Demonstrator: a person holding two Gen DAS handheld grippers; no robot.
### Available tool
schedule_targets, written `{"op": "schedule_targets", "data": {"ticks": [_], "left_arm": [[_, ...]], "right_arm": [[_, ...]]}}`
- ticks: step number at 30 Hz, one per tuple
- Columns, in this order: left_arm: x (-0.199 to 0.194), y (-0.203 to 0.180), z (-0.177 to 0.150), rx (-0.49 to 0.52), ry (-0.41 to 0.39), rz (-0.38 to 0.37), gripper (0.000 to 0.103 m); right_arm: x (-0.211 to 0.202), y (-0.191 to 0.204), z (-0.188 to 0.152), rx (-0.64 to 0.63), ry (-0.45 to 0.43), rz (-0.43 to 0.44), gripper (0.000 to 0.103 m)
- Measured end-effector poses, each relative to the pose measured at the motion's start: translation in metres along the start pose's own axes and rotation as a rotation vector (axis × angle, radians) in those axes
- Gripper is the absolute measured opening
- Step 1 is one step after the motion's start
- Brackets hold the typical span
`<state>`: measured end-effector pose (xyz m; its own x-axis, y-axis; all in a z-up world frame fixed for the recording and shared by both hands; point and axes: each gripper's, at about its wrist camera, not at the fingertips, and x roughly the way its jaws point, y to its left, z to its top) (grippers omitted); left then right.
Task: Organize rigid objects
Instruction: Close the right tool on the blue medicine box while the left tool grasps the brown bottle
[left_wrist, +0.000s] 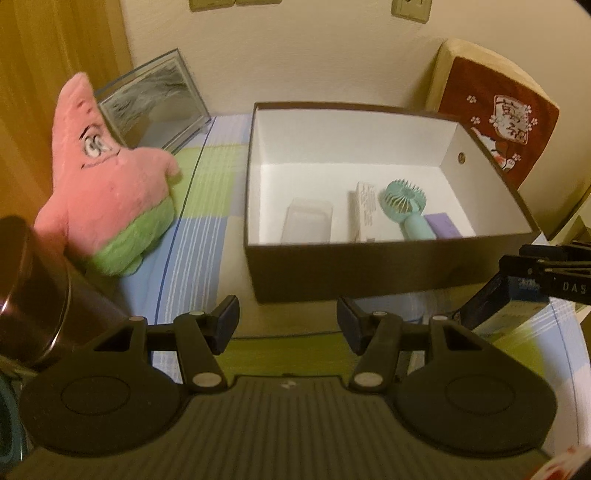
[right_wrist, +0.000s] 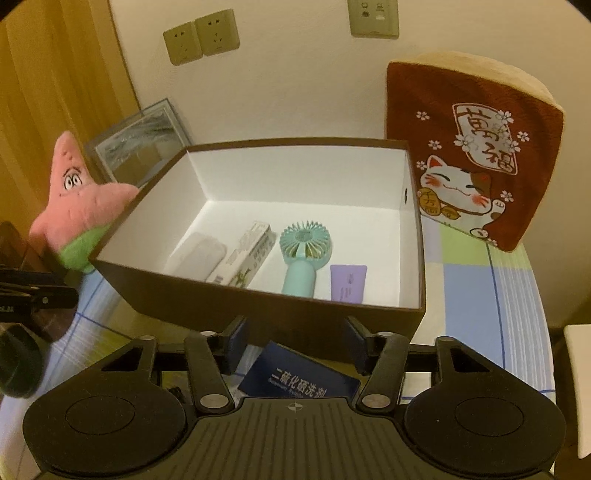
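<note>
A brown box (left_wrist: 351, 269) (right_wrist: 258, 310) with a white inside stands on the table. In it lie a clear case (left_wrist: 306, 225) (right_wrist: 197, 256), a white carton (left_wrist: 365, 208) (right_wrist: 245, 258), a teal hand fan (left_wrist: 404, 203) (right_wrist: 303, 251) and a purple tube (left_wrist: 443, 226) (right_wrist: 348, 282). My left gripper (left_wrist: 288, 325) is open and empty in front of the box. My right gripper (right_wrist: 295, 343) is open above a dark blue carton (right_wrist: 299, 376) (left_wrist: 498, 295) that lies by the box's near wall; the carton sits between its fingers, untouched as far as I can see.
A pink and green star plush (left_wrist: 110, 184) (right_wrist: 85, 199) leans left of the box. A glass frame (left_wrist: 155, 99) (right_wrist: 136, 144) stands behind it. A red cat cushion (left_wrist: 498, 118) (right_wrist: 472, 155) stands at the right. A dark cylinder (left_wrist: 40, 288) is at the left. The tablecloth (right_wrist: 480, 295) is checked.
</note>
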<state>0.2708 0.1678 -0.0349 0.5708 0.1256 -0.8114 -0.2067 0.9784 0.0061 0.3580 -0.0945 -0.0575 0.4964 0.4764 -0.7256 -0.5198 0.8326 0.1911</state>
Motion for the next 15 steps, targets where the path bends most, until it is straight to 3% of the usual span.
{"op": "schedule_targets", "data": {"ticks": [1, 4, 15], "left_arm": [[0.0, 0.001, -0.003, -0.001, 0.003, 0.002, 0.056], [-0.001, 0.002, -0.01, -0.008, 0.015, 0.0, 0.056], [-0.008, 0.001, -0.037, -0.002, 0.047, -0.026, 0.056]], "right_arm": [[0.001, 0.001, -0.001, -0.005, 0.007, 0.003, 0.04], [0.002, 0.002, -0.008, -0.015, 0.009, 0.016, 0.035], [-0.031, 0.012, -0.047, -0.014, 0.032, 0.065, 0.033]]}}
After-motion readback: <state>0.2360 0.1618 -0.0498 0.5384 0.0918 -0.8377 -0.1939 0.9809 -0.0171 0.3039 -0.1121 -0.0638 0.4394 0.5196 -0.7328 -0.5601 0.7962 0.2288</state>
